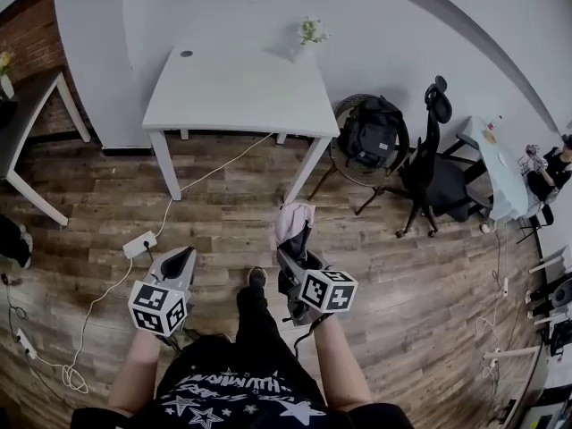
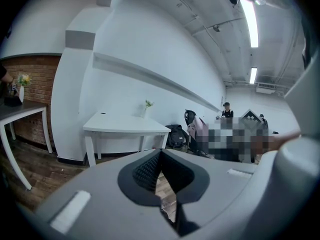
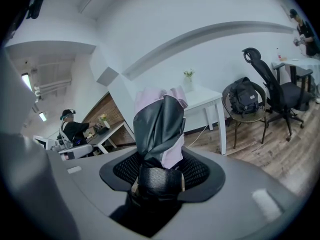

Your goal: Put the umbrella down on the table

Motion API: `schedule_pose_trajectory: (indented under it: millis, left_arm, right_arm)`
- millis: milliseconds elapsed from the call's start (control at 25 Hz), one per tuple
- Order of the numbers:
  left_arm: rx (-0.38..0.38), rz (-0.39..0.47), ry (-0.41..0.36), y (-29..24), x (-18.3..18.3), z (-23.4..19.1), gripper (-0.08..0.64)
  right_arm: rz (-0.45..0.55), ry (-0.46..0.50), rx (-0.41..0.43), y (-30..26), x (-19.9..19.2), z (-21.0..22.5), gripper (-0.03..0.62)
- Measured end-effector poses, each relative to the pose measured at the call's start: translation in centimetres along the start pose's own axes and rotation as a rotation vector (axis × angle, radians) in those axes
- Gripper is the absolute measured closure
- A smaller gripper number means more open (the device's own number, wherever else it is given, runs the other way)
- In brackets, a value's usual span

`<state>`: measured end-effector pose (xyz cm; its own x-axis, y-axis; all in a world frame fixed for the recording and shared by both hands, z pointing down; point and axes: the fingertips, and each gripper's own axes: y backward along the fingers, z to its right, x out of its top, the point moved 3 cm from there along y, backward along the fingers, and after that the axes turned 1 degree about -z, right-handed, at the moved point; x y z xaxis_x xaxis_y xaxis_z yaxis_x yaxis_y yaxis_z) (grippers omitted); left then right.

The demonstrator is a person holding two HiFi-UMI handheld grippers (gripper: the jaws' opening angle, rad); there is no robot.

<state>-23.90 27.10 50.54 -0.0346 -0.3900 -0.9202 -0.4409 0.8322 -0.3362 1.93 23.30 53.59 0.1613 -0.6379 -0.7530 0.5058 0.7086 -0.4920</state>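
A folded pink and black umbrella (image 1: 293, 225) sticks out forward from my right gripper (image 1: 292, 256), which is shut on its lower end. In the right gripper view the umbrella (image 3: 160, 129) rises between the ribbed pads (image 3: 197, 171), its black strap wrapped round it. My left gripper (image 1: 179, 259) hangs at the left with its jaws together and nothing in them; the left gripper view shows the pads (image 2: 147, 171) meeting at the tip. The white table (image 1: 237, 92) stands ahead against the wall, some way beyond both grippers, and shows small in both gripper views (image 2: 125, 126) (image 3: 205, 99).
A small vase of flowers (image 1: 311, 32) sits at the table's far right corner. Right of the table are a backpack (image 1: 371, 132) on a round chair and a black office chair (image 1: 433, 172). A power strip (image 1: 138, 244) and cables lie on the wooden floor. A dark table (image 1: 22, 123) stands far left.
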Motion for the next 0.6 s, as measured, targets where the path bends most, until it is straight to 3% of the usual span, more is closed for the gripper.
schedule_pose_trajectory:
  millis: [600]
  left_arm:
    - [0.028, -0.003, -0.017, -15.9, 7.6, -3.9, 0.555]
  right_arm:
    - [-0.015, -0.049, 0.011, -11.9, 12.5, 9.1, 0.341]
